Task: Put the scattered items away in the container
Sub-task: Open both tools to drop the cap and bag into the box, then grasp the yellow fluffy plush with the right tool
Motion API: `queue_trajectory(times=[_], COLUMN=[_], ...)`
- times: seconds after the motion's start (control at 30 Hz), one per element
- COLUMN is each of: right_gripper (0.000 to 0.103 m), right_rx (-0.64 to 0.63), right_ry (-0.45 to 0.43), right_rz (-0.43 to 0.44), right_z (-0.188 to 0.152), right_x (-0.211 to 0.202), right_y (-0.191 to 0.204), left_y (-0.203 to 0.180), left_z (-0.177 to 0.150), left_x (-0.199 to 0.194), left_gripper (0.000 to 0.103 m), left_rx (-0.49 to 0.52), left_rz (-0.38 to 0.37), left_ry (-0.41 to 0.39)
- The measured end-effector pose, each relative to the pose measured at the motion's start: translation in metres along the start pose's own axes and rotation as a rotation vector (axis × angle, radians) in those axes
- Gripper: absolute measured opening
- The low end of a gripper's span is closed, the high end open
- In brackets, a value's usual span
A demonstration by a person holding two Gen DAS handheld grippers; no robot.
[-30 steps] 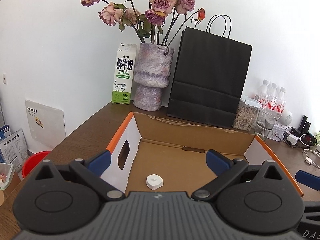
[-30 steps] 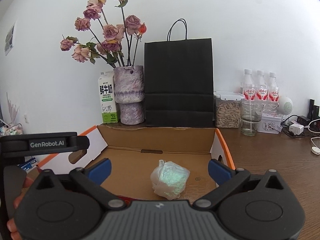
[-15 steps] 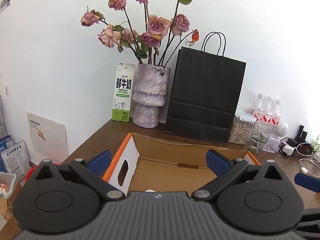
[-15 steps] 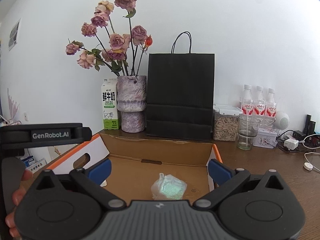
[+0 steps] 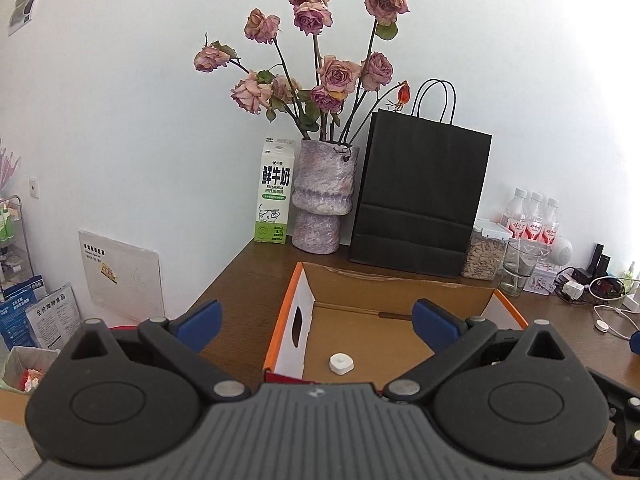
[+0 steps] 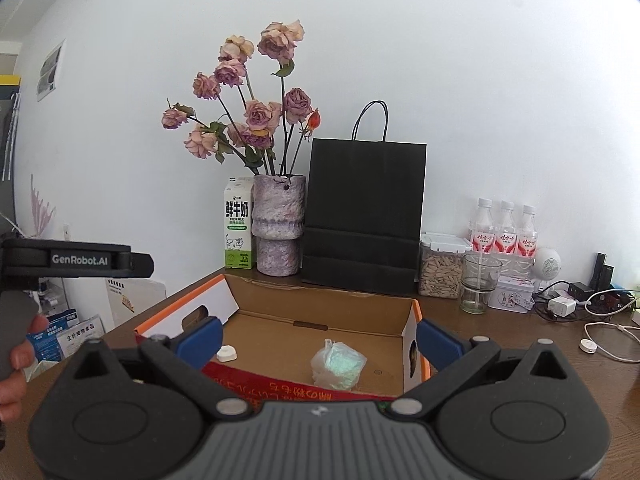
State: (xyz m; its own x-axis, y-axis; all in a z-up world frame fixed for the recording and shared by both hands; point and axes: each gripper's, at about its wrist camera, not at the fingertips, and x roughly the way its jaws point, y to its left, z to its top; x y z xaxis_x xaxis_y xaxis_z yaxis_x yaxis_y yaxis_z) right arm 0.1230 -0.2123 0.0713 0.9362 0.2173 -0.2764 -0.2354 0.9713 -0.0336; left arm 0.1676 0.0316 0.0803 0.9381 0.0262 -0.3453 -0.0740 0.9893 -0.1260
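Brown wooden table [image 6: 500, 344], white wall [image 6: 460, 80], cardboard box [image 6: 320, 320], both hand-held grippers [image 5: 316, 322] [image 6: 318, 338] wide open, empty.

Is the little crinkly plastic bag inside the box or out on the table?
Inside. The plastic bag sits on the cardboard box floor, with the box walls around it.

left gripper [image 5: 316, 316] and right gripper [image 6: 319, 334] both spread wide, empty; a hand [image 6: 18, 356], probably the left, grips the left handle.
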Motion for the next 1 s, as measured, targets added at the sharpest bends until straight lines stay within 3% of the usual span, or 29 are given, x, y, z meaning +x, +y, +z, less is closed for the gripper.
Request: queue_trajectory(times=[0.47,0.8,1.0], right_gripper=[0.103,0.103,0.103], right_rx=[0.037,0.041,-0.008], right_ry=[0.080,0.181,0.216], right_rz=[0.009,0.069,0.156], right_z=[-0.049,-0.084,-0.083], right_x=[-0.058,-0.058,-0.037], right_y=[-0.010,0.008,0.040], left_y=[0.034,0.036,0.050], left_z=[-0.058,-0.111,-0.115], left_x=[-0.058,-0.065,-0.072], left_gripper=[0.103,0.103,0.103], left_rx=[0.066,0.125,0.133], left_rz=[-0.014,-0.004,0.046], left_ry=[0.078,0.226,0.231])
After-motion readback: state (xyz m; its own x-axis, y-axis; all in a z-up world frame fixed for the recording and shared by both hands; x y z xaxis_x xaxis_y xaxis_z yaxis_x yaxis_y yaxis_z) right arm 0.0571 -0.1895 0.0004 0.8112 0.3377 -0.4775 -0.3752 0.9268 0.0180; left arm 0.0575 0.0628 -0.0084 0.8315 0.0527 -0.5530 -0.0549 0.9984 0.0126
